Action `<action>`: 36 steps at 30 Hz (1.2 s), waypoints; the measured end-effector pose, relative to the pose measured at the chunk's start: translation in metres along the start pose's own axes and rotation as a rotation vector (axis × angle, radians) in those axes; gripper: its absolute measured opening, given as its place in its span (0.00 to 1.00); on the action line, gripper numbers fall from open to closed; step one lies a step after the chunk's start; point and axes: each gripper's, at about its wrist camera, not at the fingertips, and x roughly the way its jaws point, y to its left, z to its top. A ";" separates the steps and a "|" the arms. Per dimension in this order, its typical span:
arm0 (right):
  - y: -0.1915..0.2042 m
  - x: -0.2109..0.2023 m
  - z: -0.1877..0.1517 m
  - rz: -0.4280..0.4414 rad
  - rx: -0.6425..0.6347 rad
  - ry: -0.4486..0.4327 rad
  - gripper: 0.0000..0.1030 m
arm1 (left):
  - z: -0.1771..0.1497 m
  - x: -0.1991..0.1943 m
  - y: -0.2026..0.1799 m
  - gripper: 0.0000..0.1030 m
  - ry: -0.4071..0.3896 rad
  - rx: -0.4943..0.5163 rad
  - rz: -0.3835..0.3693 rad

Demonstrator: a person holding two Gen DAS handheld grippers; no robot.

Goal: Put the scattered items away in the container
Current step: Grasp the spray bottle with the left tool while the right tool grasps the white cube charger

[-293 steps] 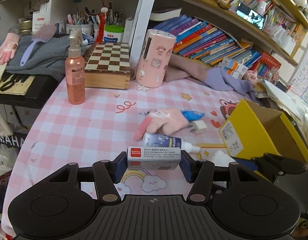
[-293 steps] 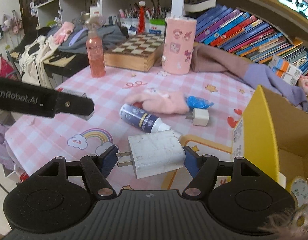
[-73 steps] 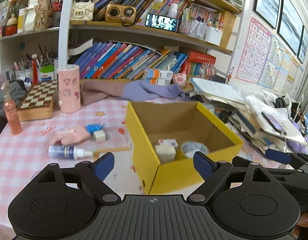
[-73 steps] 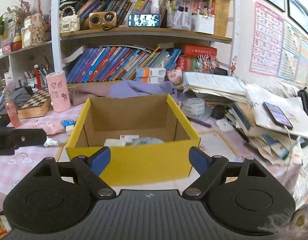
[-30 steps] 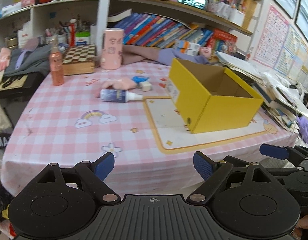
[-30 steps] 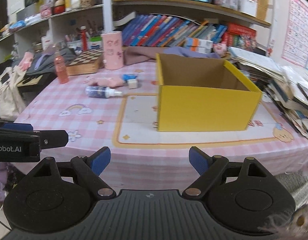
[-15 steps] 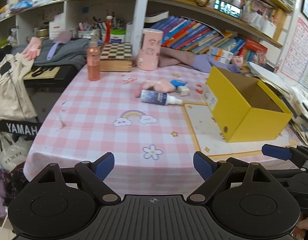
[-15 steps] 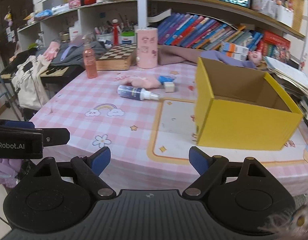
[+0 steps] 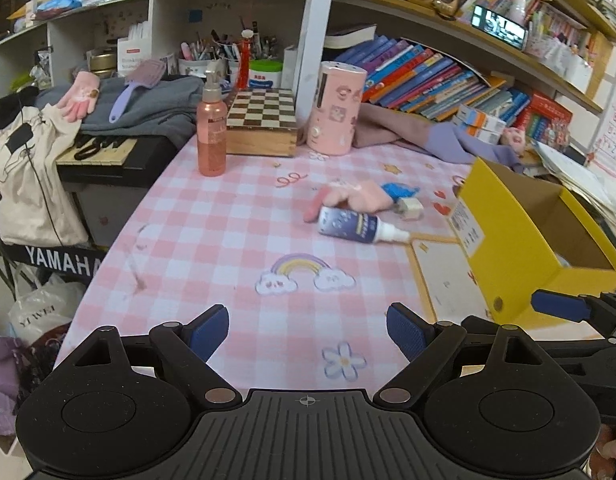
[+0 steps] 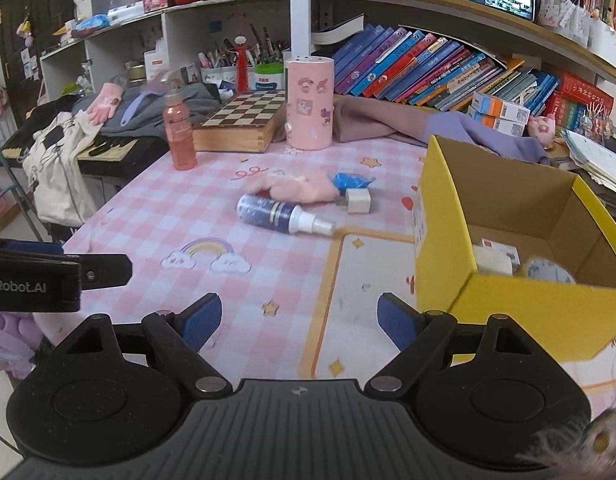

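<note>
A yellow cardboard box (image 9: 507,256) (image 10: 507,312) stands open at the right of the pink checked table; a white charger (image 10: 492,261) and a small carton (image 10: 501,246) lie inside. On the table lie a dark blue spray bottle (image 9: 353,226) (image 10: 276,213), a pink glove (image 9: 347,196) (image 10: 296,187), a blue packet (image 9: 399,191) (image 10: 349,180) and a small white plug (image 9: 409,207) (image 10: 357,201). My left gripper (image 9: 308,328) and right gripper (image 10: 298,322) are both open and empty, near the table's front edge, well short of the items.
A pink spray bottle (image 9: 211,132), a chessboard box (image 9: 262,122) and a pink cylinder (image 9: 335,110) stand at the back. Bookshelves rise behind. A keyboard with clothes and bags (image 9: 36,152) is left of the table. The left gripper's side (image 10: 56,276) shows at the left.
Both grippers have moved forward and left toward the scattered items. The box has shifted to the right of both views. Both stay open and empty.
</note>
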 end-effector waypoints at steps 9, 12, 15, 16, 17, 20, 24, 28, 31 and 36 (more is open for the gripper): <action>-0.012 0.034 0.031 -0.009 -0.002 -0.018 0.80 | 0.021 0.038 -0.002 0.86 0.042 0.002 0.010; -0.016 0.045 0.040 -0.020 0.003 -0.025 0.78 | 0.024 0.052 -0.005 0.86 0.059 0.012 0.009; -0.022 0.058 0.051 -0.031 0.015 -0.025 0.77 | 0.028 0.063 -0.008 0.86 0.062 0.033 0.004; -0.024 0.062 0.055 -0.033 0.022 -0.023 0.77 | 0.029 0.067 -0.010 0.86 0.061 0.042 0.000; -0.026 0.067 0.058 -0.036 0.032 -0.021 0.76 | 0.030 0.071 -0.012 0.86 0.059 0.053 -0.005; -0.029 0.079 0.070 -0.036 0.049 -0.017 0.75 | 0.034 0.083 -0.018 0.86 0.059 0.095 -0.010; -0.033 0.098 0.086 -0.032 0.069 -0.001 0.75 | 0.040 0.103 -0.023 0.86 0.071 0.152 -0.023; -0.033 0.116 0.095 -0.032 0.069 0.026 0.75 | 0.047 0.123 -0.023 0.85 0.086 0.158 -0.032; -0.036 0.126 0.096 -0.034 0.079 0.046 0.75 | 0.054 0.136 -0.022 0.85 0.088 0.142 -0.035; -0.044 0.137 0.101 -0.059 0.104 0.054 0.75 | 0.063 0.153 -0.020 0.84 0.099 0.079 -0.076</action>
